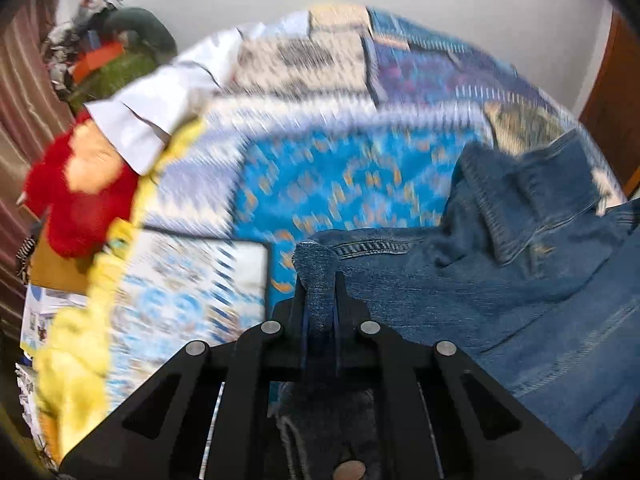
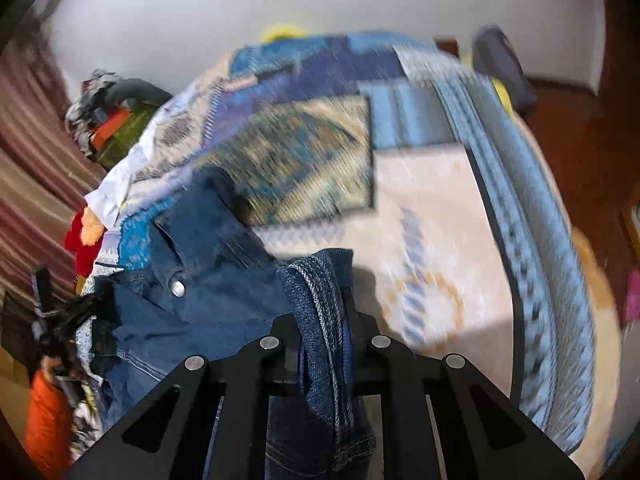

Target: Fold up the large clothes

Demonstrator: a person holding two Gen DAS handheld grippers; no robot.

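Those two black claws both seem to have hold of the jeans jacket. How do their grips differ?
The left gripper pinches a plain folded denim edge; the right gripper clamps a hem with pale stitching. From the left gripper the denim jacket spreads right; from the right gripper it spreads left. Both are shut on it above the patterned bedspread.

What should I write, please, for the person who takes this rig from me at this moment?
Left gripper: shut on a bunched edge of the denim jacket.
Right gripper: shut on another edge of the same jacket.
The jacket hangs between both, above the patchwork bedspread; its collar and a metal button show.
Done: both edges gripped.
Left: lay it flat, then fold it.
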